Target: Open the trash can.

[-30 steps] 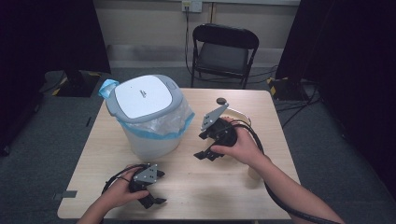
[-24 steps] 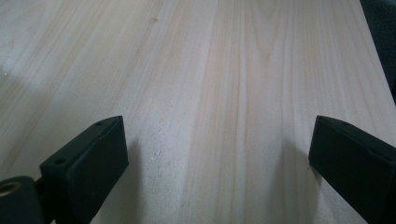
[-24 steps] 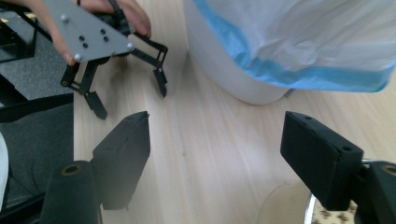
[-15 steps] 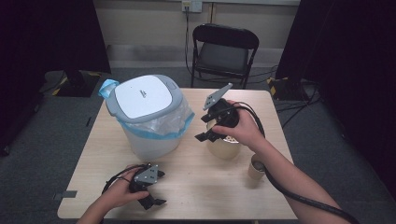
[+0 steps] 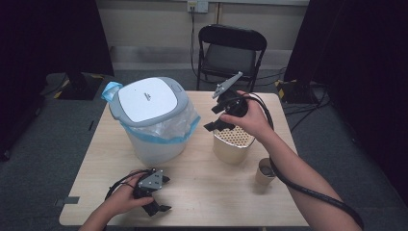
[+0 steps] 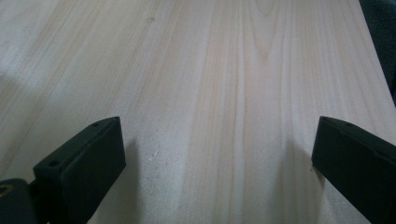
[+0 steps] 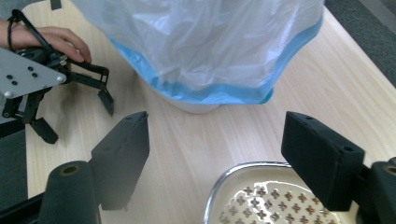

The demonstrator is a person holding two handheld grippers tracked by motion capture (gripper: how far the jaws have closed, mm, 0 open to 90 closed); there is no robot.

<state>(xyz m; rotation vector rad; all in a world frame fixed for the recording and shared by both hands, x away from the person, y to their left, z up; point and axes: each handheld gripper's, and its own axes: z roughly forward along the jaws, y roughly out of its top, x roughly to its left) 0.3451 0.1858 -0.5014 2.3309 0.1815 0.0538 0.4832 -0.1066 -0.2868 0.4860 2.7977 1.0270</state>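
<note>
A white bin (image 5: 149, 139) with a grey lid (image 5: 148, 100) and a blue-edged plastic liner (image 7: 210, 46) stands at the table's middle left. To its right stands a perforated cream container (image 5: 233, 145), whose metal rim (image 7: 243, 168) lies just below my right jaws. My right gripper (image 5: 215, 119) hovers over that container, pointing toward the bin; its jaws stand apart in the right gripper view (image 7: 217, 122) with nothing between them. My left gripper (image 5: 165, 194) rests on the wood near the front edge, open and empty (image 6: 215, 135).
A brown paper cup (image 5: 264, 172) stands right of the container, beside my right forearm. A black folding chair (image 5: 231, 53) is behind the table. Bare wood (image 5: 216, 192) lies between the two grippers. The right gripper's cable trails along my right arm.
My right hand has lifted its gripper up and away from me, above the perforated container, uncovering the container and the cup. The left gripper has stayed put.
</note>
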